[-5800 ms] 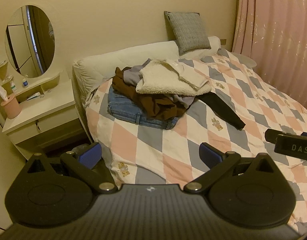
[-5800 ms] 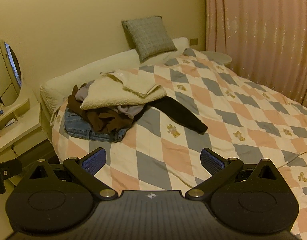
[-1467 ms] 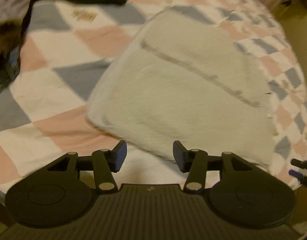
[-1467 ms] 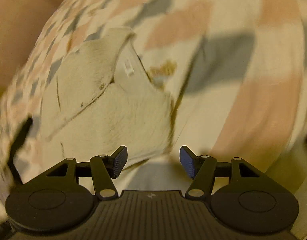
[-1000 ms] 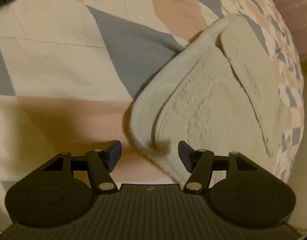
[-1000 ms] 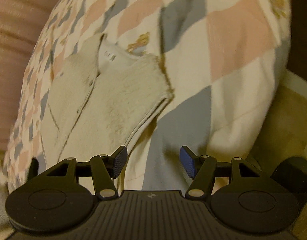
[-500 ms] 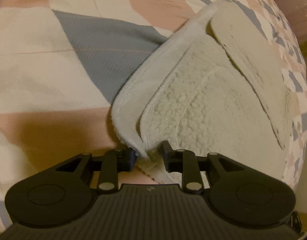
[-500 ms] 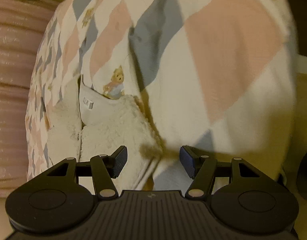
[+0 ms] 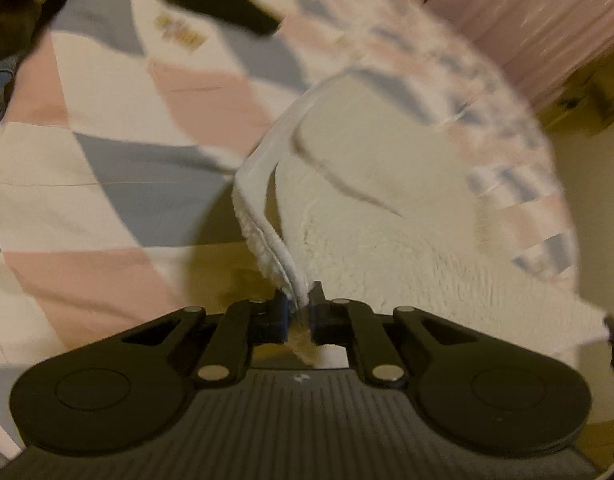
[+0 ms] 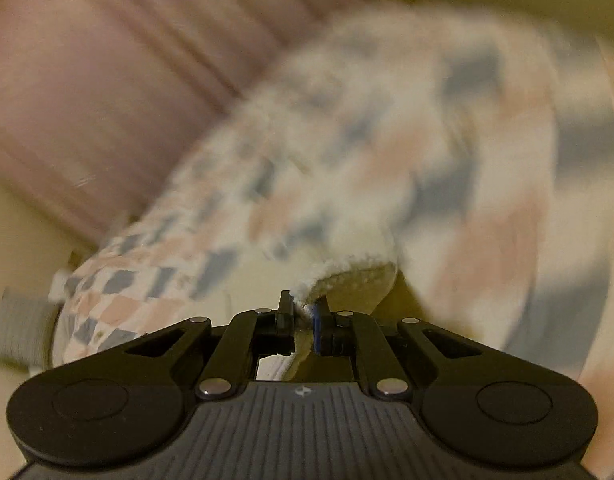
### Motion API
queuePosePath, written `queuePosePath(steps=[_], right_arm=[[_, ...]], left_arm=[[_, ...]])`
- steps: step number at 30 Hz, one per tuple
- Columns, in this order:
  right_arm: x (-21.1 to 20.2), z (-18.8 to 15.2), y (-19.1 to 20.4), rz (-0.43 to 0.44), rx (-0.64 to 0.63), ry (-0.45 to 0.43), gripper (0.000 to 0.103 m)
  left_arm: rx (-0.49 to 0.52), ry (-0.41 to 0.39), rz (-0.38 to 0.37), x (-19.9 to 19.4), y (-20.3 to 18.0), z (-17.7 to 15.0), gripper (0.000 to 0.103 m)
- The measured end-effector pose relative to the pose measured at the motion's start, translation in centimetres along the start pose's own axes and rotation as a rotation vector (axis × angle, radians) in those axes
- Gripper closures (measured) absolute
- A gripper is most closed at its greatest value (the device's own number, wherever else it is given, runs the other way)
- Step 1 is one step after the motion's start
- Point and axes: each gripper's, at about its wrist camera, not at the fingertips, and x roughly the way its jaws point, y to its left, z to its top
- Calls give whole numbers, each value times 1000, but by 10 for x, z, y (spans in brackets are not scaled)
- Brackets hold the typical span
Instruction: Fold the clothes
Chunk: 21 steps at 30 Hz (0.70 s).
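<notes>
The left hand-held gripper [image 9: 298,312] is clenched on the hemmed edge of a cream, fluffy sherpa-fleece garment [image 9: 371,216]; the edge runs up out of the closed jaws in a raised ridge, which suggests the cloth is being lifted by that corner rather than pressed flat. The right hand-held gripper [image 10: 303,314] is likewise clamped on a fold of the same cream fleece [image 10: 347,276], at what appears to be another edge. Holding two separate points lets the person stretch the piece between both hands, probably to spread it out or carry one side over for a fold.

Beyond the jaws, most of the garment lies on the bed's quilt of pink, grey and white diamonds [image 9: 107,128], near the mattress edge. A long black sleeve [image 9: 211,4] stretches across the quilt further off, apart from the fleece. Pink pleated curtains [image 9: 527,28] hang behind. The right view is heavily blurred, so finer detail there cannot be told.
</notes>
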Motion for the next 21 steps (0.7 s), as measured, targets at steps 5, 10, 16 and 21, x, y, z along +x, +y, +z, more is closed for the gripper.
queuePosePath(steps=[5, 10, 16, 21], right_arm=[[-48, -4, -27, -95, -132, -10, 95], [13, -81, -171, -350, 212, 322, 95], [22, -123, -181, -356, 139, 415, 93], [15, -102, -198, -596, 69, 451, 32]], left_arm=[[51, -1, -33, -29, -36, -56, 97], [110, 141, 113, 8, -36, -109, 95], [131, 182, 236, 30, -33, -128, 94], [122, 182, 327, 10, -22, -125, 83]])
